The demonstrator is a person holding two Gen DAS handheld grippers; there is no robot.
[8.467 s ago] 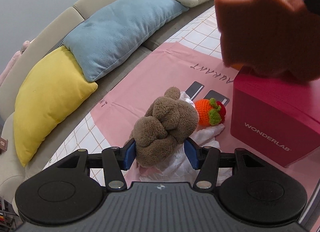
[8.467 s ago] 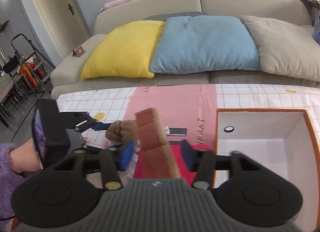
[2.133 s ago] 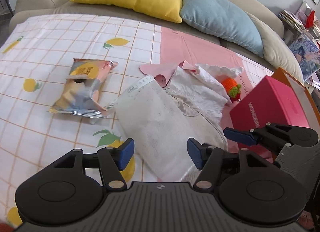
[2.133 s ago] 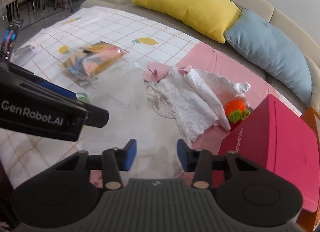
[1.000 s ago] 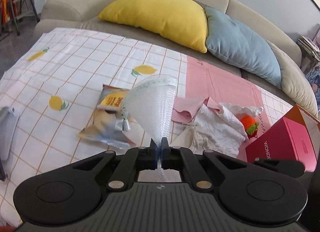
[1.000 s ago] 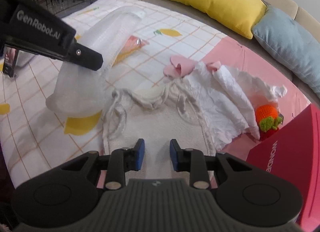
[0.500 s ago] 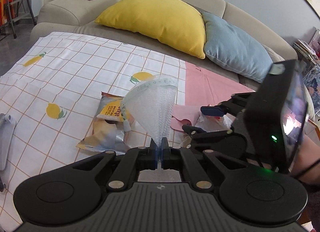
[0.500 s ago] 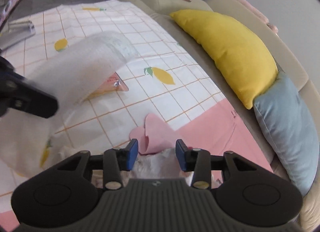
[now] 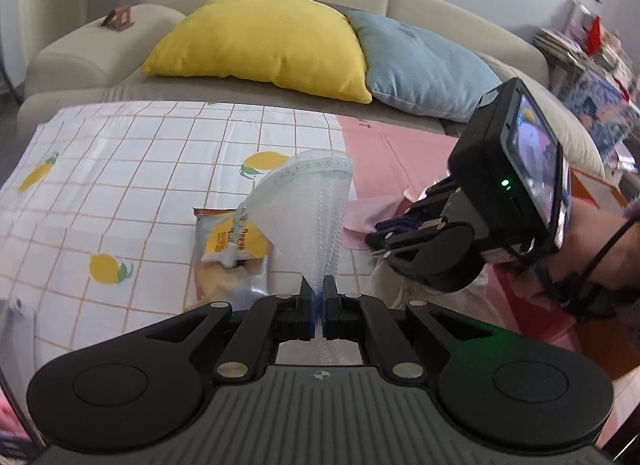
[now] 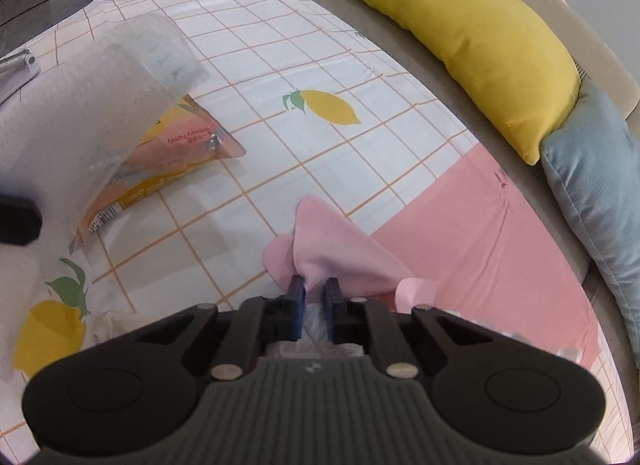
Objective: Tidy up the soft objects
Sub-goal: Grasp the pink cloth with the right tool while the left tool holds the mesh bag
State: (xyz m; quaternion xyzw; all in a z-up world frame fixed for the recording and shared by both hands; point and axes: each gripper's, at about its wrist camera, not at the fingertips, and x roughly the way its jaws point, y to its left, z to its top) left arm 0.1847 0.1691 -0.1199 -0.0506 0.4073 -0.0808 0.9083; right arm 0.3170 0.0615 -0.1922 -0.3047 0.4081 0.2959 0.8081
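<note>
My left gripper [image 9: 319,297] is shut on the narrow end of a translucent bubble-wrap pouch [image 9: 312,205], which fans upward above the table. The same pouch [image 10: 100,97] fills the left of the right wrist view, blurred. A pink cloth [image 10: 332,241] lies where the lemon-print tablecloth [image 10: 280,65] meets the pink mat [image 10: 480,233]. My right gripper [image 10: 313,291] is closing its jaws on a raised fold of this cloth, and the pads pinch it. In the left wrist view the right gripper [image 9: 384,231] reaches in from the right onto the pink cloth [image 9: 368,209], held by a person's hand [image 9: 600,249].
A yellow-orange snack packet [image 9: 232,249] lies flat under the pouch, also seen as the snack packet [image 10: 160,161]. Crumpled white fabric [image 10: 108,321] sits near my right gripper. A yellow cushion [image 9: 260,37] and a blue cushion [image 9: 420,65] rest on the sofa behind the table.
My right gripper moved across to the pink cloth and went from open to shut on its fold. The left gripper kept hold of the bubble-wrap pouch and rolled slightly.
</note>
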